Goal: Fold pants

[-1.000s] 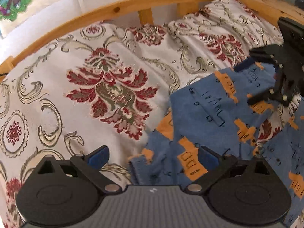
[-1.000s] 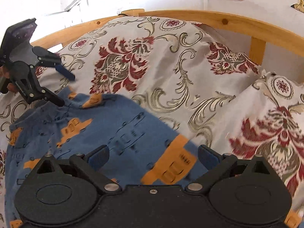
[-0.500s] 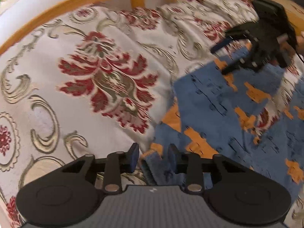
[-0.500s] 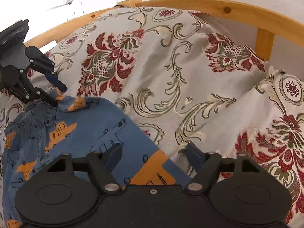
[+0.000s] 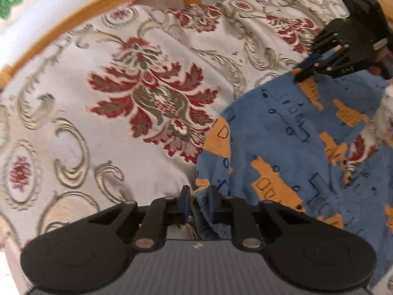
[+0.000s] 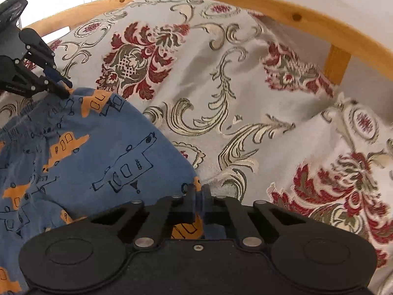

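The blue pants [image 5: 289, 142] with orange vehicle prints lie on a patterned bedspread [image 5: 137, 103]. My left gripper [image 5: 198, 205] is shut on the gathered elastic waistband at the pants' near corner. My right gripper [image 6: 199, 202] is shut on the pants' [image 6: 86, 162] other corner. The right gripper also shows in the left wrist view [image 5: 307, 70], at the pants' far edge. The left gripper shows in the right wrist view [image 6: 62, 87], pinching the waistband corner.
A wooden bed rail [image 5: 103, 7] curves behind the floral bedspread [image 6: 245, 98], also in the right wrist view [image 6: 307, 22]. White wall and pictures lie beyond it. Bare bedspread spreads left of the pants and to their right.
Both grippers went from open to shut on the pants' corners. Both moved down onto the fabric edge, and the fabric between them has lifted a little.
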`<state>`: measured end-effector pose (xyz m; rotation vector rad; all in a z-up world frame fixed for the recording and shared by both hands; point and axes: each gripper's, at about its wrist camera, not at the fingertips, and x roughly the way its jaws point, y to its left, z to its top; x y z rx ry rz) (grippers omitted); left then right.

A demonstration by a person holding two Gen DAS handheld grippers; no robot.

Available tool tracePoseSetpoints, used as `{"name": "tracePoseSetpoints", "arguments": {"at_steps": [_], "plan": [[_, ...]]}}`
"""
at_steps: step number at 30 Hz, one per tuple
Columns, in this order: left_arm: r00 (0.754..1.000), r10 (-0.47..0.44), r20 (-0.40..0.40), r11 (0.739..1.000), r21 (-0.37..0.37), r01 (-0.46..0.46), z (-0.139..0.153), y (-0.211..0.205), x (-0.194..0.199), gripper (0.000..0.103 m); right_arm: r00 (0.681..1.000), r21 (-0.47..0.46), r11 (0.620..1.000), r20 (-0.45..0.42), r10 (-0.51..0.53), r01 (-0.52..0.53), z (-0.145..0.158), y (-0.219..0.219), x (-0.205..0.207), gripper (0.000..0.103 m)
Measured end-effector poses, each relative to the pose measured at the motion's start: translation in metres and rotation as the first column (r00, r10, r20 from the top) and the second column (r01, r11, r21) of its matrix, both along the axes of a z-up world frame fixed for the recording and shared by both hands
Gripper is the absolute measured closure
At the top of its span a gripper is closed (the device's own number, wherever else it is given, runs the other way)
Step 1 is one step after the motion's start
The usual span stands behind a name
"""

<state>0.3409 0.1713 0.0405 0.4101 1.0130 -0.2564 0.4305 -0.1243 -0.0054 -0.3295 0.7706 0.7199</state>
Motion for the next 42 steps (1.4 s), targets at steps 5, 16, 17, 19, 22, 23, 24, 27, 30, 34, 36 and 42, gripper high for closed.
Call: {"name": "tracePoseSetpoints", "arguments": {"at_steps": [5,16,17,19,22,23,24,27,30,34,36,42], "plan": [[0.992,0.073,0.105,0.995,0.06,-0.079,0.001,-0.008,-0.015,0.09,0.991,-0.021,0.999,0.132,-0.035,0.038,0.019,0.002,-0.048,0.102],[0.938,-0.035,0.344,0.997,0.073,0.01,0.027,-0.012,-0.096,0.092,0.925,-0.066,0.994,0.377,-0.056,0.087,0.042,0.006,-0.214,0.102],[0.934,-0.052,0.353,0.996,0.081,0.025,0.028,-0.012,-0.105,0.092,0.92,-0.074,0.993,0.389,-0.054,0.09,0.041,0.008,-0.228,0.102],[0.927,-0.093,0.364,0.993,0.101,0.06,0.029,-0.013,-0.125,0.092,0.91,-0.103,0.99,0.413,-0.044,0.095,0.038,0.013,-0.255,0.102],[0.889,-0.19,0.416,0.973,0.201,0.114,0.024,-0.022,-0.16,0.092,0.901,-0.146,0.985,0.432,-0.018,0.089,0.03,0.022,-0.292,0.102],[0.875,-0.224,0.429,0.962,0.239,0.129,0.02,-0.026,-0.17,0.092,0.904,-0.153,0.985,0.427,-0.011,0.084,0.028,0.024,-0.302,0.102],[0.859,-0.261,0.441,0.948,0.286,0.141,0.015,-0.031,-0.181,0.092,0.904,-0.165,0.983,0.427,-0.002,0.08,0.025,0.027,-0.309,0.102],[0.805,-0.377,0.458,0.89,0.421,0.178,-0.004,-0.043,-0.21,0.092,0.912,-0.186,0.979,0.409,0.003,0.081,0.016,0.033,-0.331,0.102],[0.777,-0.453,0.436,0.848,0.479,0.225,-0.022,-0.051,-0.231,0.092,0.931,-0.186,0.979,0.366,-0.012,0.086,0.006,0.037,-0.343,0.102],[0.725,-0.594,0.348,0.743,0.582,0.329,-0.045,-0.057,-0.256,0.092,0.942,-0.179,0.979,0.332,-0.037,0.101,-0.002,0.041,-0.353,0.102],[0.697,-0.654,0.293,0.685,0.621,0.381,-0.054,-0.059,-0.265,0.091,0.947,-0.176,0.979,0.319,-0.044,0.104,-0.005,0.043,-0.356,0.102],[0.737,-0.66,0.148,0.669,0.563,0.486,-0.057,-0.049,-0.272,0.089,0.961,-0.191,0.977,0.275,-0.04,0.095,-0.017,0.043,-0.361,0.102]]}}
